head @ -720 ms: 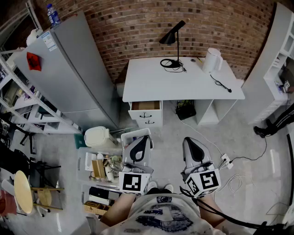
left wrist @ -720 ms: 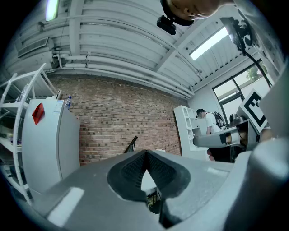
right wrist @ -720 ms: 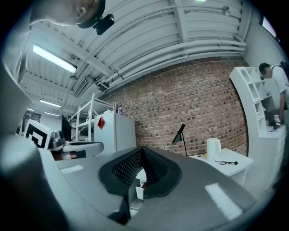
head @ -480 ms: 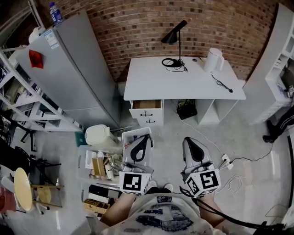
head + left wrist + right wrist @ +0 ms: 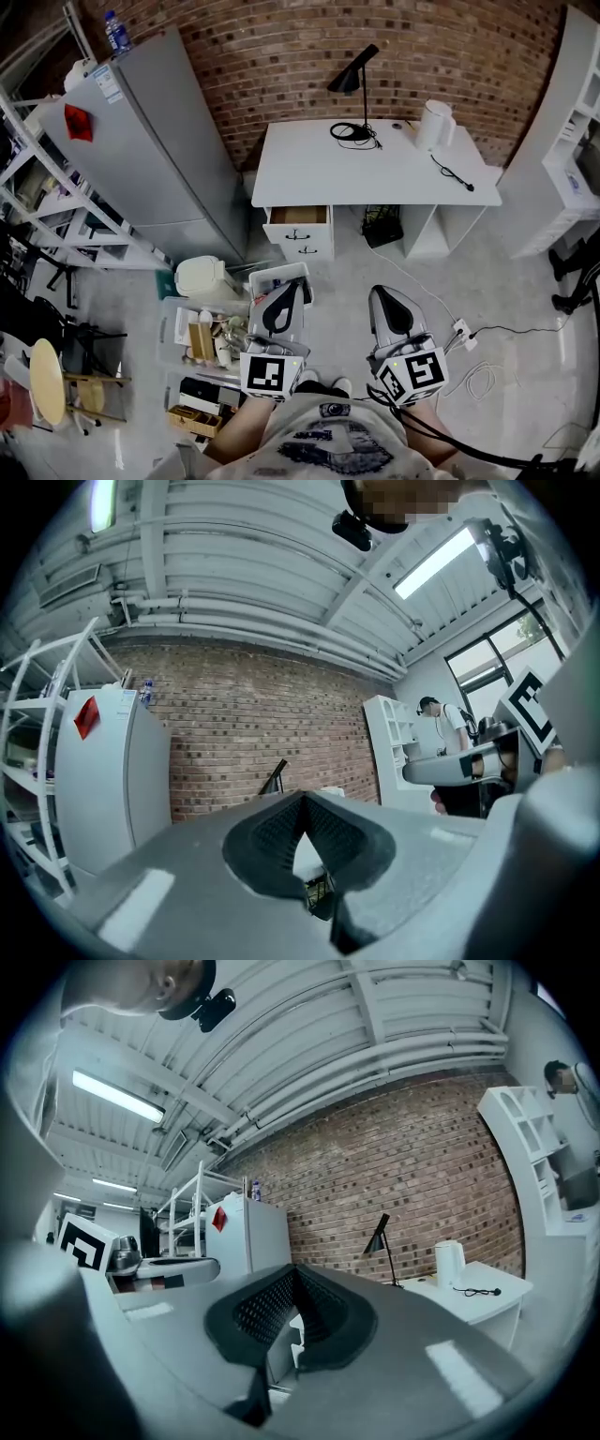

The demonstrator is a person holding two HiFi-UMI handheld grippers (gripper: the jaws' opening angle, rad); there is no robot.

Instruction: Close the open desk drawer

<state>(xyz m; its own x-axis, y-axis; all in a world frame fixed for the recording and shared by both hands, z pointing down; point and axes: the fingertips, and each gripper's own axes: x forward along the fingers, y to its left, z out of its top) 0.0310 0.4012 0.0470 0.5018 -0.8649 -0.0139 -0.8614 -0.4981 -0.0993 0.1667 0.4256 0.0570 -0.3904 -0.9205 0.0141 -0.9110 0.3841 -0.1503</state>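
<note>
Left claw point(image 5: 293, 285) and right claw point(image 5: 381, 292) closed, empty, slightly lower than before, drawer point(image 5: 298, 217) open

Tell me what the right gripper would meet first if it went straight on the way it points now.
Probably the drawers under the desk, near the open drawer: seen along the right gripper, they show just past its shut tips. Only floor seems to lie between, but depth is unclear.

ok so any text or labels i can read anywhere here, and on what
Nothing here is legible.
fridge label: white and blue, print too small to read.
red sticker on the fridge: no readable print.
bottle on top of the fridge: label blurred.
</note>
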